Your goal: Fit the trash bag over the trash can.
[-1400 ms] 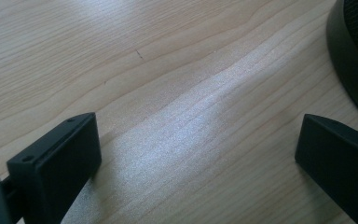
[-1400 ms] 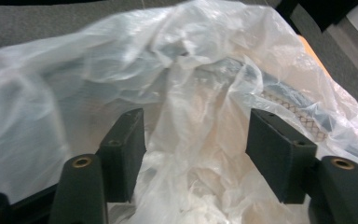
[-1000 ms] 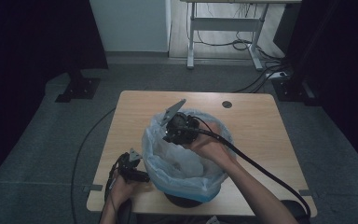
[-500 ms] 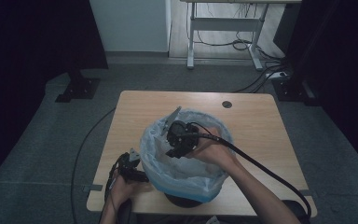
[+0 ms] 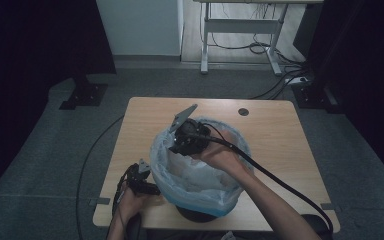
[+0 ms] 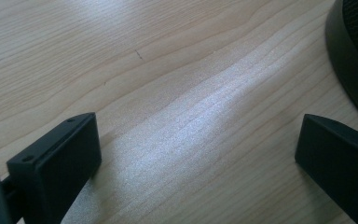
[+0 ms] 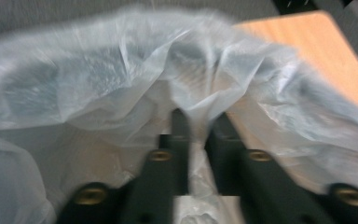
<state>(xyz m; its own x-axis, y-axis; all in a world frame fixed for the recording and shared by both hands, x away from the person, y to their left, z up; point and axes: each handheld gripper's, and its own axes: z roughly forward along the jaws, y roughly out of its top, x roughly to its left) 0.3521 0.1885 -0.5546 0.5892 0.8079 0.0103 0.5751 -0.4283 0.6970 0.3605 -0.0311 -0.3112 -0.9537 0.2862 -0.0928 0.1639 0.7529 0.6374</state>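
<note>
A: Pinching the bin liner point(image 7: 121, 93), right gripper point(image 7: 196, 133) has its jaws pressed on a fold at the far rim of the black mesh bin point(image 5: 200, 212); forearm reaches across the bin mouth.

B: Left gripper point(image 6: 196, 144): jaws spread wide, resting low on the wooden table point(image 6: 177, 70) beside the bin base.

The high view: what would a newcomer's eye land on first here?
A pale blue plastic bag lining a dark bin at the near edge of the wooden table. The right gripper pinches a fold of its rim at the far side, while the left gripper rests open on bare wood beside the bin's base.
</note>
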